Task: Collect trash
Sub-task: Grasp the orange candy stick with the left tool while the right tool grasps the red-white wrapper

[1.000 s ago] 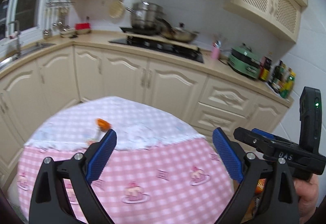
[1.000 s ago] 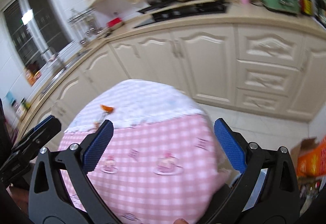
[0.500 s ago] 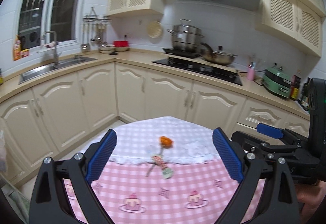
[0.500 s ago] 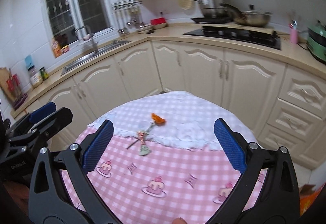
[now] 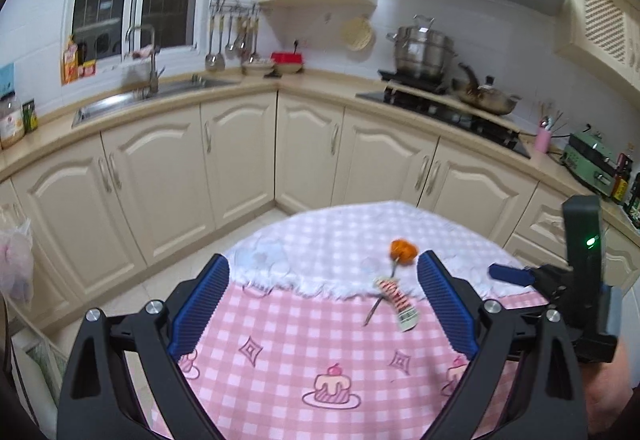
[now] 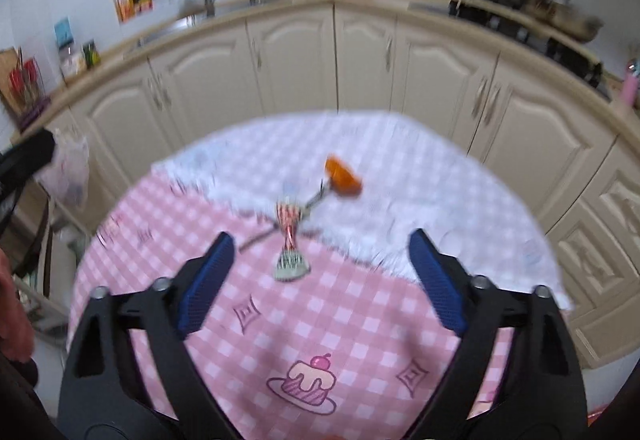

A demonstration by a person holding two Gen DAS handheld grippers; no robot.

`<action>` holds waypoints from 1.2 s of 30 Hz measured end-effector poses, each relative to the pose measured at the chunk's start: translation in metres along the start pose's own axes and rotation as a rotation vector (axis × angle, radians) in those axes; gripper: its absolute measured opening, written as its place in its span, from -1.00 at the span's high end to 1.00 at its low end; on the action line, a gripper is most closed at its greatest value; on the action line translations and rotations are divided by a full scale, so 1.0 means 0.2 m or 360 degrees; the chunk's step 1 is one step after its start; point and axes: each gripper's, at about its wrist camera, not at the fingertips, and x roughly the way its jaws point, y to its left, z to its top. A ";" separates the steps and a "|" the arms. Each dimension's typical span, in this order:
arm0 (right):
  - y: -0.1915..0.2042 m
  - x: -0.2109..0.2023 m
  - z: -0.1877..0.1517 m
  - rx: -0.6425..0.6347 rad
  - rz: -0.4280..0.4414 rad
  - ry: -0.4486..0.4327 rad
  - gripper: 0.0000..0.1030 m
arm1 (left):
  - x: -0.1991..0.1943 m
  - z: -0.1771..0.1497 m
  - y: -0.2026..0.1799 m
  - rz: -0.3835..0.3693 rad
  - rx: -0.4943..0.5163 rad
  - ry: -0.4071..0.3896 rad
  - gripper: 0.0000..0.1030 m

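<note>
Round table point(image 5: 304, 352), one, under a pink-and-white checked cloth with cake prints; on it three pieces of trash lying together near the white band: one orange wrapper point(image 5: 403, 248), one thin stick point(image 5: 380, 294), one striped wrapper point(image 5: 398, 303) lying across the stick. Left gripper point(image 5: 322, 310): jaws wide, nothing between them, above the near cloth. Right gripper point(image 6: 322, 280): jaws wide, empty, the striped wrapper seen just beyond its gap. Counter: one steel stockpot point(image 5: 423, 51), one wok point(image 5: 486, 99); contents not visible.
</note>
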 end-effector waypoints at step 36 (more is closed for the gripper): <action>-0.36 0.22 -0.17 0.0208 0.0108 0.0123 0.65 | 1.14 -0.15 -0.48 -0.0169 0.0542 0.0575 -0.76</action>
